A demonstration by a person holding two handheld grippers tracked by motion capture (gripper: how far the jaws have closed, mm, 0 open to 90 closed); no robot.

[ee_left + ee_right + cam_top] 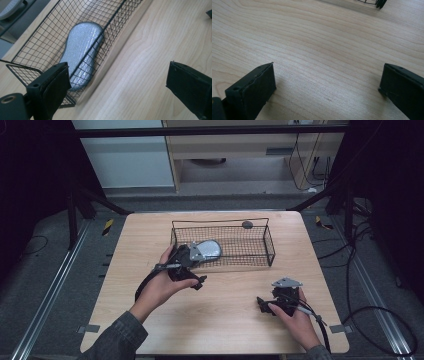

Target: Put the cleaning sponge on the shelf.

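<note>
The left gripper point(117, 82) hovers with its jaws wide apart and nothing between them, just outside the near wall of the wire basket point(270, 251), at about ten o'clock from the bench point(230, 320) centre in the high view. The right gripper point(327, 87) rests low over bare wood at about four o'clock, its jaws likewise spread and empty.

The silver sponge point(82, 52) lies flat on the basket floor at the basket's left end, its long side pressed against the near wall. It is peanut-shaped with a narrower waist, covered in a glittery woven mesh.

It looks light and soft, so it should squash under the jaws rather than resist; the metallic weave may be a little slick. The waist seems the best place to take hold, since the jaws would span it easily and the wider lobes would keep it from sliding out. Because it sits tight against the wire, one jaw risks catching the mesh wall on the way down.
</note>
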